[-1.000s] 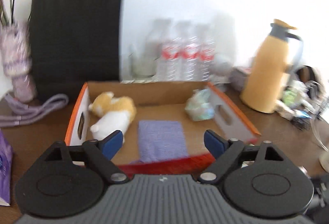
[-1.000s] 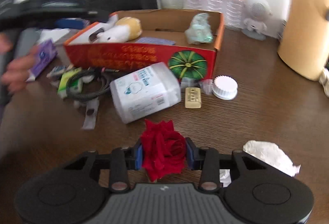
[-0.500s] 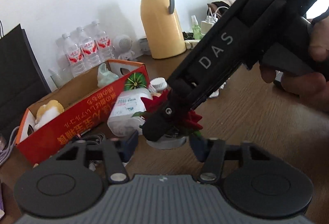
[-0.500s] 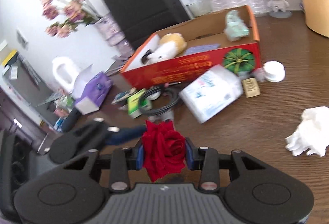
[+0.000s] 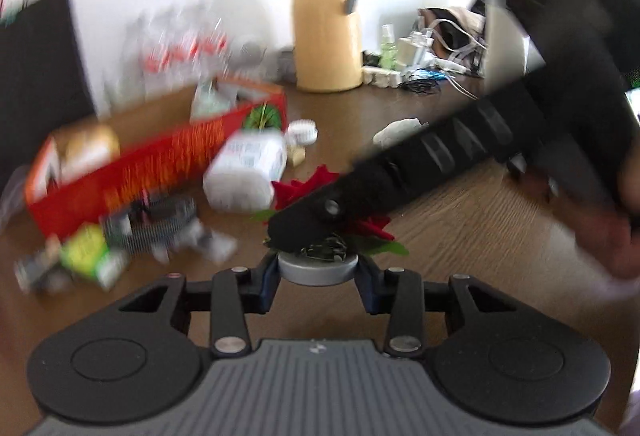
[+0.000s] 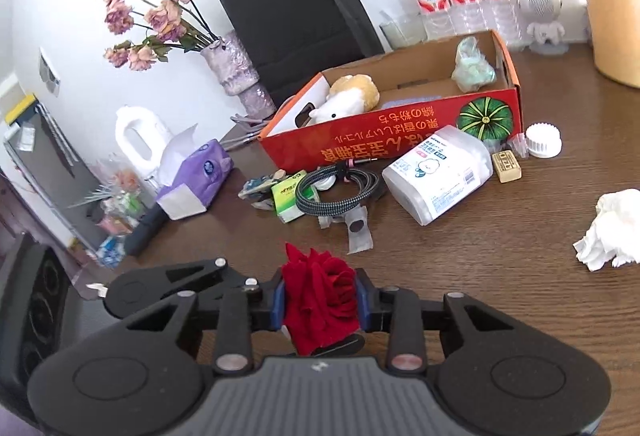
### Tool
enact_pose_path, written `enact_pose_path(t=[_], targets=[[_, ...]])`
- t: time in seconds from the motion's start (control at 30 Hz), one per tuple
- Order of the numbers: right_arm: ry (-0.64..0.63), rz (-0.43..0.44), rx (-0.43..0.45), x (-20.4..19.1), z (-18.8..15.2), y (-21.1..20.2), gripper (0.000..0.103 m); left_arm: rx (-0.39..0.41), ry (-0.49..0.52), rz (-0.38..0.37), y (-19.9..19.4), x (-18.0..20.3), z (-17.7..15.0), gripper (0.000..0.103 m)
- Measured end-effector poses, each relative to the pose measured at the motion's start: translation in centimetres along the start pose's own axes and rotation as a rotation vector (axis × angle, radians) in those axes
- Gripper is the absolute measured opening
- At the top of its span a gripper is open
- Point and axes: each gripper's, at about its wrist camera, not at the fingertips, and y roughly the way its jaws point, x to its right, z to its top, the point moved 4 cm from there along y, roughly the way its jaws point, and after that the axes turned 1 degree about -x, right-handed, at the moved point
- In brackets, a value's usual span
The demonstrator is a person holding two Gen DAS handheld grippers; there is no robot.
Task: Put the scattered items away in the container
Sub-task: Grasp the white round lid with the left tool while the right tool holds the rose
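While both fingers (image 6: 363,303) pinch, red rose (image 6: 320,300) sits between.

Black linkage grippers, blue-padded fingers (image 6: 362,302), silver screws, ribbed grey housing.

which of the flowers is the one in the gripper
The red rose, clamped between the right gripper pads over the table. The faded pink roses stand apart in the vase by the black bag.
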Motion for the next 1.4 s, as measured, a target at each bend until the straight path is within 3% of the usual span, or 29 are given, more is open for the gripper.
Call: enact_pose_path(t=[0.07, 0.17, 0.2, 0.23, 0.3, 0.4, 0.47, 0.5, 0.53, 0.57, 0.6, 0.73, 0.87, 0.9, 1.03, 1.13, 1.23, 1.33, 1.4], targets=[[-0.076, -0.058, 0.025, -1.3, -0.9, 0.2, 0.031, -0.027, -0.058, -0.012, 0.2, -0.7, -0.4, 0.040], [-0.128, -0.106, 0.059, -2.4, -1.7, 0.4, 0.031, -0.023, -0.009, 0.042, -0.1, -0.3, -0.9, 0.038], [-0.139, -0.132, 0.074, -2.6, -1.9, 0.4, 0.031, -0.036, -0.009, 0.036, -0.2, -0.2, -1.0, 0.009], [-0.172, -0.201, 0.106, -2.7, -2.0, 0.4, 0.031, -0.052, -0.023, 0.042, -0.4, 0.1, -1.1, 0.003], [-0.221, -0.314, 0.133, -2.5, -2.1, 0.4, 0.031, -0.046, -0.042, 0.105, -0.9, -0.2, -1.8, 0.002], [-0.054, -0.205, 0.107, -0.3, -1.8, 0.1, 0.031, -0.013, -0.086, 0.103, -1.9, -0.9, -2.4, 0.003], [0.094, -0.114, 0.086, 1.7, -1.8, 0.1, 0.031, 0.012, -0.060, 0.104, -2.5, -0.3, -2.6, 0.018], [0.205, -0.024, 0.068, 3.1, -2.0, 0.1, 0.031, 0.022, -0.019, 0.111, -2.6, 0.3, -2.6, 0.038], [0.339, 0.094, 0.039, 4.5, -2.2, 0.3, 0.031, 0.043, 0.029, 0.126, -2.6, 1.0, -2.6, 0.051], [0.452, 0.185, 0.028, 5.6, -2.6, 0.4, 0.031, 0.053, 0.078, 0.140, -2.5, 1.7, -2.6, 0.053], [0.492, 0.224, 0.031, 6.2, -2.9, 0.3, 0.031, 0.058, 0.117, 0.139, -2.3, 2.2, -2.5, 0.052], [0.382, 0.134, 0.009, 5.2, -3.2, -0.6, 0.031, 0.078, 0.190, 0.099, -2.2, 3.5, -2.1, 0.052], [0.401, 0.190, -0.015, 5.0, -3.4, -0.5, 0.031, 0.048, 0.255, 0.094, -1.5, 4.2, -2.1, 0.049], [0.412, 0.199, -0.017, 5.0, -3.4, -0.3, 0.031, 0.035, 0.258, 0.100, -1.4, 4.1, -2.1, 0.040], [0.404, 0.195, -0.007, 4.8, -3.3, -0.2, 0.031, 0.020, 0.193, 0.083, -1.7, 3.5, -2.0, 0.039], [0.303, 0.116, 0.042, 3.0, -3.2, -0.4, 0.030, -0.003, 0.060, 0.066, -1.7, 2.6, -1.7, 0.039], [0.144, -0.019, 0.073, 0.5, -3.4, 0.0, 0.030, -0.018, 0.019, 0.072, -1.3, 2.2, -2.1, 0.039], [-0.109, -0.273, 0.101, -1.7, -4.3, 1.0, 0.030, -0.009, 0.059, 0.149, -1.5, 2.0, -2.6, 0.039], [-0.033, -0.256, 0.092, -0.4, -4.4, 1.2, 0.030, -0.007, 0.026, 0.144, -1.9, 0.8, -2.9, 0.039]])
